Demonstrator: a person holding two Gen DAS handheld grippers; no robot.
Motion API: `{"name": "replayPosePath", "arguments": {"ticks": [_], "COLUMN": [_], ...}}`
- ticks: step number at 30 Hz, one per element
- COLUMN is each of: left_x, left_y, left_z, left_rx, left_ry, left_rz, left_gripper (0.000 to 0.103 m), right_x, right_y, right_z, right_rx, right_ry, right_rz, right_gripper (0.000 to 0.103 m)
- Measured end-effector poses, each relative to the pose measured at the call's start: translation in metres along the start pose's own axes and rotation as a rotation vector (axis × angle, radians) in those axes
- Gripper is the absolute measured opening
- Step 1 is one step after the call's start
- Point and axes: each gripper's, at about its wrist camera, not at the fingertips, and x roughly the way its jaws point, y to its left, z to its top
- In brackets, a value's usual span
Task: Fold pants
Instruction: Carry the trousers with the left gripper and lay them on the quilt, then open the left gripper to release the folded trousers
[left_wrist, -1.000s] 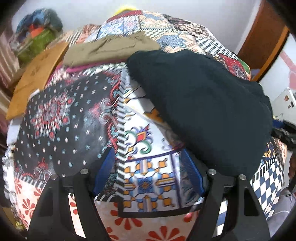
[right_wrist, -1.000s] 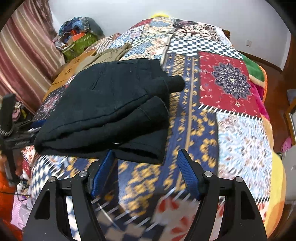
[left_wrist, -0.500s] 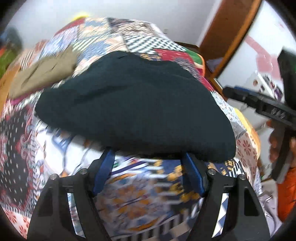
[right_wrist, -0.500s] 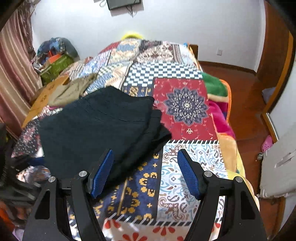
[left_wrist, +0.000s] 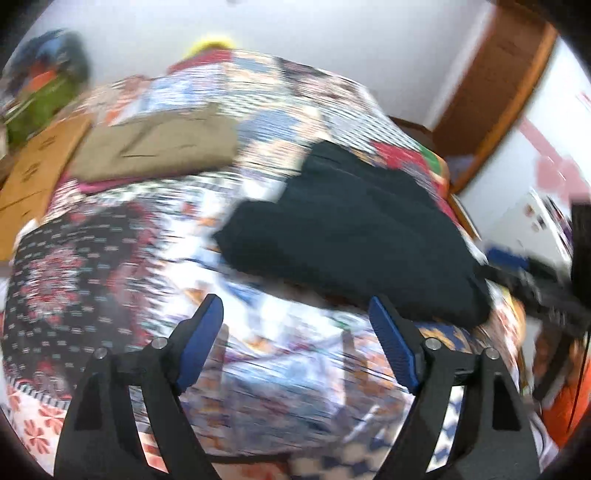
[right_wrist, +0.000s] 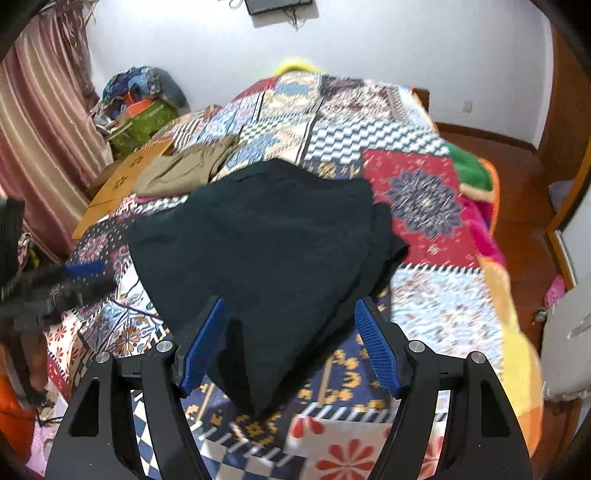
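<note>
The black pants (right_wrist: 266, 251) lie folded in a thick pile on the patchwork bedspread (right_wrist: 424, 206); they also show in the blurred left wrist view (left_wrist: 354, 236). My right gripper (right_wrist: 290, 343) is open and empty, its blue pads on either side of the pile's near corner and above it. My left gripper (left_wrist: 295, 339) is open and empty over the bedspread (left_wrist: 92, 258), just in front of the pile's near edge. The left gripper shows as a dark blur at the left edge of the right wrist view (right_wrist: 55, 291).
Folded khaki pants (right_wrist: 184, 170) lie at the far left of the bed beside a brown cardboard sheet (right_wrist: 122, 184). A heap of bags (right_wrist: 140, 107) stands in the far left corner by a striped curtain (right_wrist: 40, 147). Wooden floor (right_wrist: 517, 192) runs along the bed's right side.
The left wrist view has swung left and pulled back, so the black pile now sits to its right and the khaki pants show again. The right gripper has come nearer over the pile's corner.
</note>
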Motion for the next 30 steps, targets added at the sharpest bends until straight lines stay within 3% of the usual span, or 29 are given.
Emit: {"name": "replayPosePath", "arguments": {"ticks": [2,6,9,15,19,25,30], "left_x": [0.002,0.021,0.041,0.084,0.077,0.06,0.043], "left_y": [0.021,0.042,0.045,0.04,0.041,0.027,0.012], "left_z": [0.012,0.034,0.044,0.041,0.033,0.012,0.003], "left_rx": [-0.052,-0.097,-0.082,-0.007,-0.027,-0.015,0.031], "left_ry": [-0.017,-0.018,0.01,0.081,0.085,0.088,0.084], "left_rz": [0.05,0.075,0.075,0.058,-0.009,-0.021,0.003], "left_gripper": [0.084,0.084,0.084,0.083,0.066,0.063,0.061], "right_x": [0.008,0.016,0.02,0.027,0.023,0.018,0.013], "right_y": [0.002,0.004,-0.001,-0.008,-0.005,-0.025,-0.052], "right_z": [-0.004,-0.011,-0.015,-0.02,-0.021,-0.023,-0.024], "right_rx": [0.012,0.015,0.032,0.043,-0.015,-0.046,-0.001], "right_ry": [0.022,0.036,0.042,0.068,0.061,0.064,0.075], "right_rz": [0.019,0.026,0.025,0.053,0.016,-0.053,-0.133], "right_gripper": [0.069,0.072,0.079,0.08,0.08,0.08,0.079]}}
